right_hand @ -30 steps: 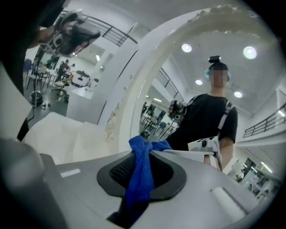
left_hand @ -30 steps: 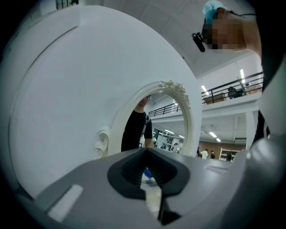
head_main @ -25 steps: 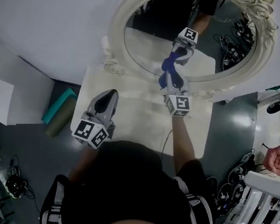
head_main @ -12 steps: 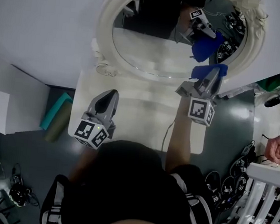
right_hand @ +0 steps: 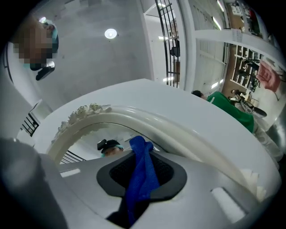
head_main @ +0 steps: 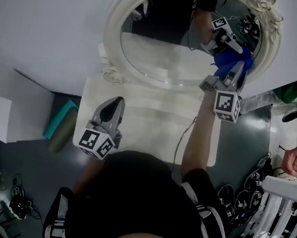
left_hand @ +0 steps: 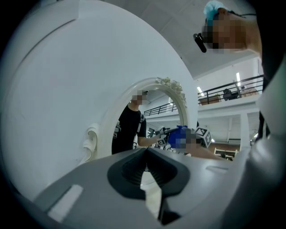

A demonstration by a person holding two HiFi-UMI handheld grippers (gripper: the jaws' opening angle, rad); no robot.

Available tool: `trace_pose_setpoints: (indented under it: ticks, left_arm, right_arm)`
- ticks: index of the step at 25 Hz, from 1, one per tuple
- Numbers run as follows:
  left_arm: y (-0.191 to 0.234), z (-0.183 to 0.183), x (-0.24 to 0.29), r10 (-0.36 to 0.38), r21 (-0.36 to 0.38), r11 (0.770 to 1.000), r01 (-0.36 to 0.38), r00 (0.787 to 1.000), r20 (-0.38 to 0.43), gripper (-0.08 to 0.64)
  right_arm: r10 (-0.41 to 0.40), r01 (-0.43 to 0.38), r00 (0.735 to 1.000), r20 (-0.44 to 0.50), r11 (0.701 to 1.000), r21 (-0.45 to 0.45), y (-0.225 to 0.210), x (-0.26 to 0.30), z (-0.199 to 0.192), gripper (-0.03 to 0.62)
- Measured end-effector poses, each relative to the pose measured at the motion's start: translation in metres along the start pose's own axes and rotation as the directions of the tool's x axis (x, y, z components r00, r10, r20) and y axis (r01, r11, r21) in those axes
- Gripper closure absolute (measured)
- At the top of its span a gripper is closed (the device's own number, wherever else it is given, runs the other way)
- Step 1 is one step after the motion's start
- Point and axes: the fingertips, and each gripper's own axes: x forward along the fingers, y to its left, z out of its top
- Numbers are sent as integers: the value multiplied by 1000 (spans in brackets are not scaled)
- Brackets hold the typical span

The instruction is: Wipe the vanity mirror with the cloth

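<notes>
Right gripper (head_main: 233,72): arm outstretched, at mirror's (head_main: 161,53) four o'clock edge, jaws pinching blue cloth (head_main: 229,58).
Left gripper (head_main: 116,102): held low, jaws pressed together.

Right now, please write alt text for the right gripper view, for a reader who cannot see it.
The right gripper is shut on a blue cloth, and the white mirror frame arches just above it. A pale wall lies beyond.
</notes>
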Motion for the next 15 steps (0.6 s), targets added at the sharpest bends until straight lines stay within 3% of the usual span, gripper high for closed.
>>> trace_pose_setpoints:
  ticks: [4,9,12,15]
  left_arm:
    - [0,-2,4,-5,-3,1000,5,1000,-1,549]
    - [-2,-5,7,-6,-8,1000,6,1000,0,549]
    - [-1,-5,6,3,-10,1000,-3,1000,0,549]
    - [-1,-5,7,6,-14,1000,-6,1000,1,549]
  right_arm:
    - [33,-32,999,9,999,-36,18,12,12,532]
    - [96,-91,995,20,981,-173,54,33,34,532]
    - [157,-151,988,-4,939,-309,82,43,45,531]
    - [228,-226,972,-50,863,-452,111,49,49,531]
